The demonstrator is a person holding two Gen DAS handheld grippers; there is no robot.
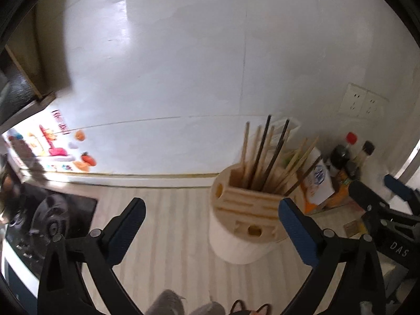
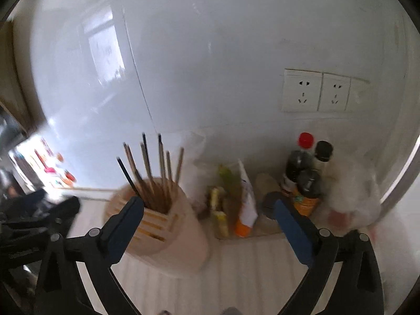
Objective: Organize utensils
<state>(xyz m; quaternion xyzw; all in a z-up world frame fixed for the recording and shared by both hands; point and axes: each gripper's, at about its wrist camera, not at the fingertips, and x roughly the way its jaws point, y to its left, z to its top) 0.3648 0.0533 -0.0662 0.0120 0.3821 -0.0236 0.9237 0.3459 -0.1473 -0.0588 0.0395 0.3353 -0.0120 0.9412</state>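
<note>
- A glossy white tiled wall (image 1: 183,65) backs a pale striped surface (image 1: 170,236), with a double wall socket (image 2: 316,90) up on the right.
- The utensil holder (image 1: 244,225), round and pale with a wooden slotted top, stands on the surface near the wall, upright.
- Chopsticks (image 1: 265,155) fill its deep compartment, light wooden ones mixed with a few dark ones, ends fanning upward.
- The left hand-held gripper (image 1: 212,233) hangs in front of the holder, spread wide and holding nothing; its right finger overlaps the holder's right edge in view, but contact cannot be told.
- The right hand-held gripper (image 2: 210,232) is also spread wide and empty, its left finger in front of the holder's slotted top.
- In the left wrist view the right one shows at the far right edge, beside the holder.
- Behind and to the right of the holder, in the corner: an orange-and-white carton (image 2: 246,204), a red-capped dark bottle (image 2: 299,162), a black-capped bottle (image 2: 321,155) and an orange-labelled bottle (image 2: 307,194), clustered together.
- A white plastic bag (image 2: 354,197) slumps just right of the bottles, blurred.
- Far left, a dark stove top (image 1: 52,218) sits below colourful wall stickers (image 1: 60,147).
</note>
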